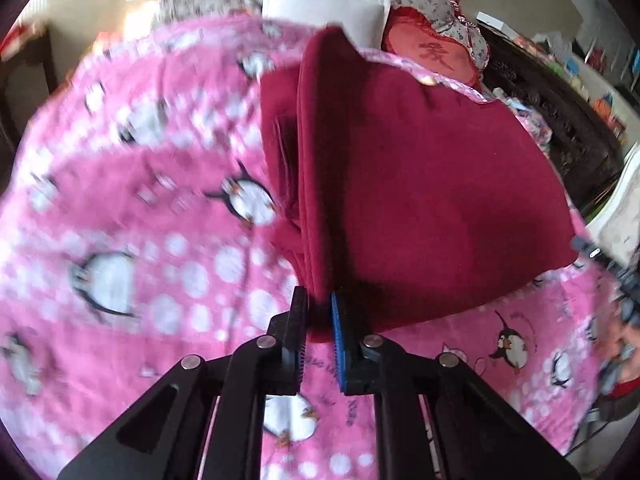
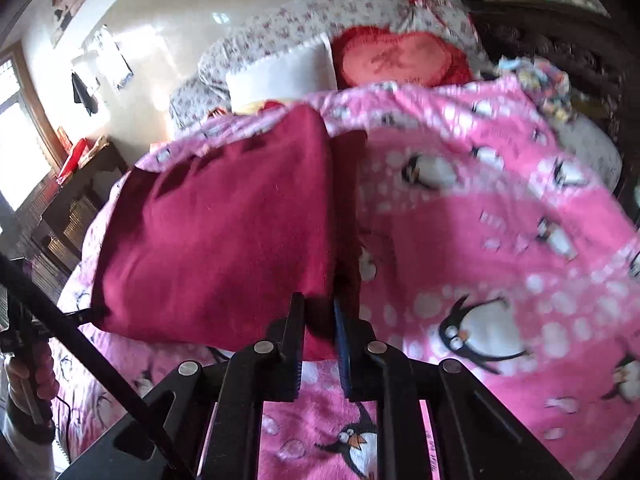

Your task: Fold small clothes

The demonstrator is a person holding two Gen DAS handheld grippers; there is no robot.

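Cloth (image 1: pixel 420 168), soft and limp, hangs over the bed (image 1: pixel 140 200); left tongs (image 1: pixel 319 312) and right tongs (image 2: pixel 320 316) pinch its near corners.

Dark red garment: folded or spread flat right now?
Folded: the dark red garment hangs doubled, layered edges pinched in the left tongs and right tongs above the pink blanket.
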